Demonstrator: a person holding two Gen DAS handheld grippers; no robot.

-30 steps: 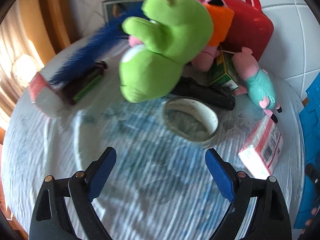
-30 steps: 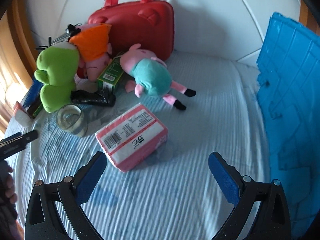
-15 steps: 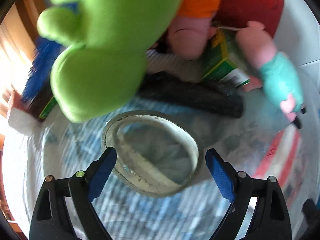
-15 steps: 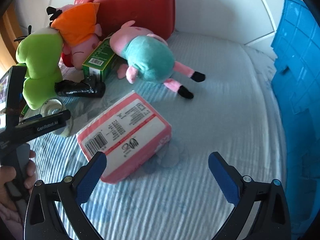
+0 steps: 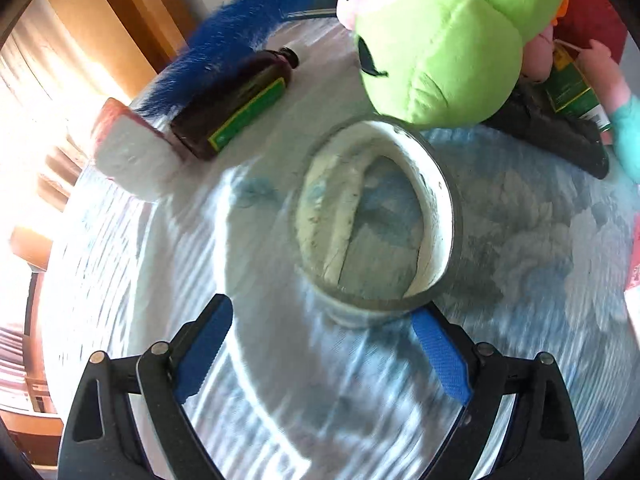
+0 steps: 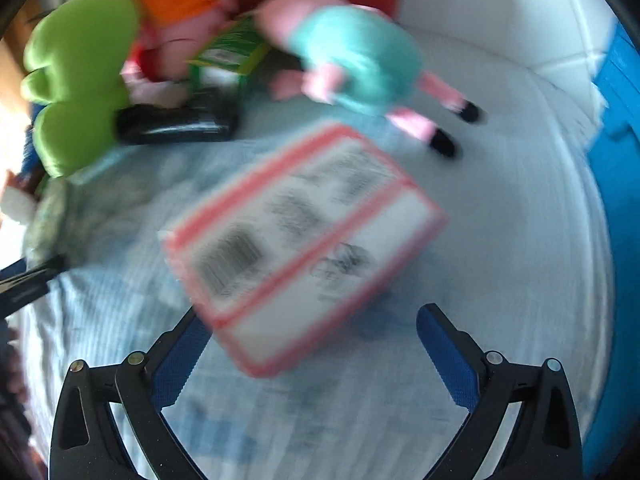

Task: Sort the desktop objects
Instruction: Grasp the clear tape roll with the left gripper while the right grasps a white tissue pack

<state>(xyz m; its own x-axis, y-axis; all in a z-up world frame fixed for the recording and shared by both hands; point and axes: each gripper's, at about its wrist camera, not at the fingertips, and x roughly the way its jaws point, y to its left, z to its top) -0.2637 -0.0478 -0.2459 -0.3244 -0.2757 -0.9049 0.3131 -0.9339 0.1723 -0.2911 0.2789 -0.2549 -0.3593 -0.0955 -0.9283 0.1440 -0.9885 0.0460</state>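
Tape roll (image 5: 376, 220) lies flat on the striped bench (image 5: 120, 260), just ahead of your left hand-held gripper (image 5: 320, 356), whose jaws stand apart with the right pad touching the roll's near rim. Left of it lies a brown bottle (image 5: 236, 100); behind, a green plush (image 5: 444, 44). Your right hand-held gripper (image 6: 316, 356) is spread wide around the near corner of a pink-edged tissue pack (image 6: 304, 252).
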